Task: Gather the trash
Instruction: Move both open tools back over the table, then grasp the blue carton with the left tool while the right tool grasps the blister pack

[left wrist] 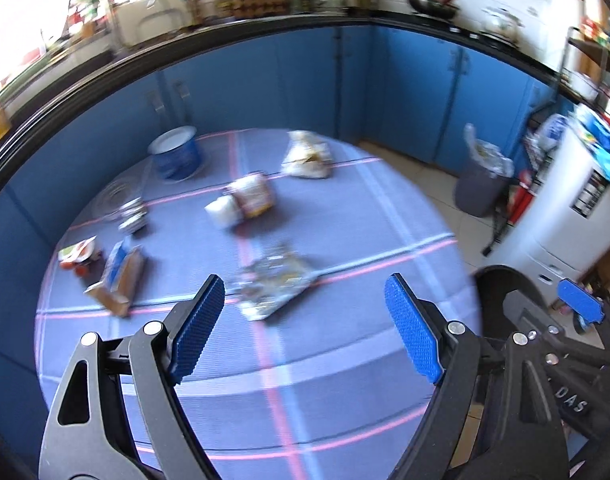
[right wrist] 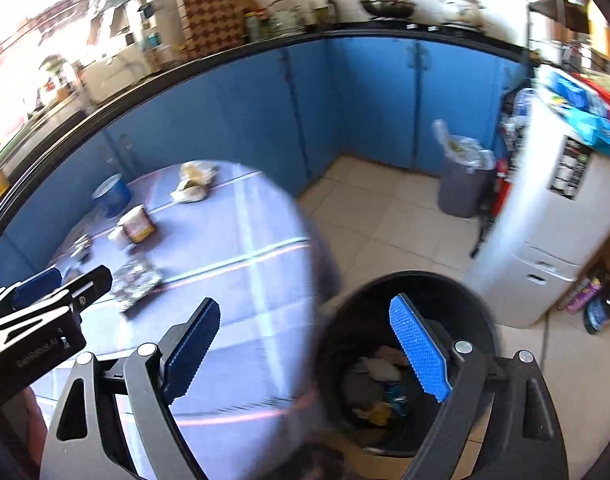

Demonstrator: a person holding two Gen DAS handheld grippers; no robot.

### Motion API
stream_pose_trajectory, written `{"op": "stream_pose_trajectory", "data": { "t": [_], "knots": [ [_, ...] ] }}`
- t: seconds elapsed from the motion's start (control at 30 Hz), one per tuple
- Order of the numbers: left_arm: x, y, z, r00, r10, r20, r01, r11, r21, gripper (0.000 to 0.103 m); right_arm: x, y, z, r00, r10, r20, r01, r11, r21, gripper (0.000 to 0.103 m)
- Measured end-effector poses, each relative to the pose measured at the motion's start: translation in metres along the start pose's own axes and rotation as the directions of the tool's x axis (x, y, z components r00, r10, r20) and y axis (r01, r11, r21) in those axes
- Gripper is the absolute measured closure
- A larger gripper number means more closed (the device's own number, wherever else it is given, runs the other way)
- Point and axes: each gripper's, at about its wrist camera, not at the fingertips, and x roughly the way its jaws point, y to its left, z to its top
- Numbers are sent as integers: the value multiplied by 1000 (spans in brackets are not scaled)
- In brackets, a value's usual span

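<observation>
— Straight ahead of my left hand-held gripper point(left wrist: 305, 328), I'm seeing the foil wrapper point(left wrist: 275, 284) lying on the bench point(left wrist: 345, 360), long axis slanting up to the right. Jaws are standing wide, empty.

— And the right?

— My right hand-held gripper point(right wrist: 305, 352) is hanging wide and empty over the black bin point(right wrist: 409, 360); I'm judging the left nearer.

Both wrist views downward over table point(left wrist: 345, 360)

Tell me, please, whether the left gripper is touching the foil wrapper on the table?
Apart. The left wrist view shows the left gripper open and empty, with bare tablecloth between its pads and the foil wrapper lying ahead.
</observation>
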Motion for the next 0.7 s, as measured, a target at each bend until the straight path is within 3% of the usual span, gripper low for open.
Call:
{"op": "stream_pose_trajectory", "data": {
  "t": [0.4,0.7],
  "knots": [
    [39,131,-18,994,90,-62,-99,983,-154,21,60,103,0,991,80,-105,-91,990,-110,18],
    [65,181,-29,992,68,-109,-90,974,-209,21,101,160,-3,977,111,-183,-139,979,-150,18]
  ]
}}
